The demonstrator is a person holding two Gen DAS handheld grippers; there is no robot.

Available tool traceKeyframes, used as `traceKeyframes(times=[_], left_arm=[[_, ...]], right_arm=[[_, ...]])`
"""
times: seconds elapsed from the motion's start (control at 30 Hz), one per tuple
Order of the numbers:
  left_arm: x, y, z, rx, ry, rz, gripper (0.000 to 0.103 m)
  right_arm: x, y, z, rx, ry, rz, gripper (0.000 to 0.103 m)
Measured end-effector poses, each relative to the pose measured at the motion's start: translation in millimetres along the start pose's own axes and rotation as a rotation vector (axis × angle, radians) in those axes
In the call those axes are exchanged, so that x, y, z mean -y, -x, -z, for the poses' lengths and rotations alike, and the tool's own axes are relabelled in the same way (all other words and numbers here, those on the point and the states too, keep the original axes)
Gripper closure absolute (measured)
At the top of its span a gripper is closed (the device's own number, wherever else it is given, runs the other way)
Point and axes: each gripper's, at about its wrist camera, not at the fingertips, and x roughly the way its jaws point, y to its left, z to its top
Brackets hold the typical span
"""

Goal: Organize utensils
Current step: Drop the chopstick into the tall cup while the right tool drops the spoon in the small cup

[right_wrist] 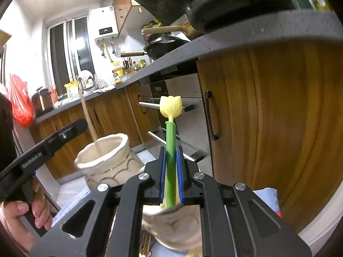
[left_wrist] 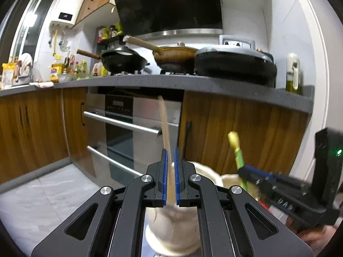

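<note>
Both claws clamped: left gripper [left_wrist: 170,171] on the pale wooden spatula handle [left_wrist: 165,124], right gripper [right_wrist: 171,171] on the green tulip-topped plastic stick [right_wrist: 170,145], each held upright over a cream ceramic holder [right_wrist: 107,156], probably for dropping in.

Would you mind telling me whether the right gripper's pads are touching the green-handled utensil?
Touching: the right wrist view shows the right gripper clamped on the green-handled utensil.

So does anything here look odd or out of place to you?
Nothing spilled or broken. The left claw holds a wooden utensil tilted over one cream holder; the right claw grips a green tulip-topped utensil above another.
</note>
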Motion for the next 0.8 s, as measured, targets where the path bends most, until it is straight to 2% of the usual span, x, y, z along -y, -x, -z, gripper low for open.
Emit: traceKeyframes(times=[0.2, 0.33, 0.43, 0.5, 0.6, 0.67, 0.73, 0.8], left_arm=[[-4, 13, 10, -0.004, -0.001, 0.007, 0.097], [-3, 19, 13, -0.008, -0.015, 0.008, 0.096], [-5, 21, 14, -0.021, -0.005, 0.014, 0.089], [-5, 23, 15, -0.021, -0.012, 0.009, 0.088], [-6, 23, 17, -0.027, -0.012, 0.0, 0.073], [-9, 25, 20, -0.036, -0.003, -0.001, 0.069], [-12, 28, 23, -0.046, -0.001, -0.007, 0.066], [-15, 31, 26, -0.05, -0.002, -0.021, 0.059]], right_arm=[[-9, 18, 8, 0.02, 0.064, 0.03, 0.094], [-6, 18, 11, -0.003, 0.062, 0.028, 0.094], [-3, 17, 12, -0.018, 0.043, 0.023, 0.093], [-2, 18, 11, -0.014, 0.035, 0.017, 0.093], [-1, 22, 11, 0.0, 0.038, 0.019, 0.089], [0, 23, 11, 0.007, 0.037, 0.027, 0.077], [1, 27, 10, 0.013, 0.034, 0.04, 0.075], [3, 31, 11, 0.015, 0.028, 0.054, 0.073]])
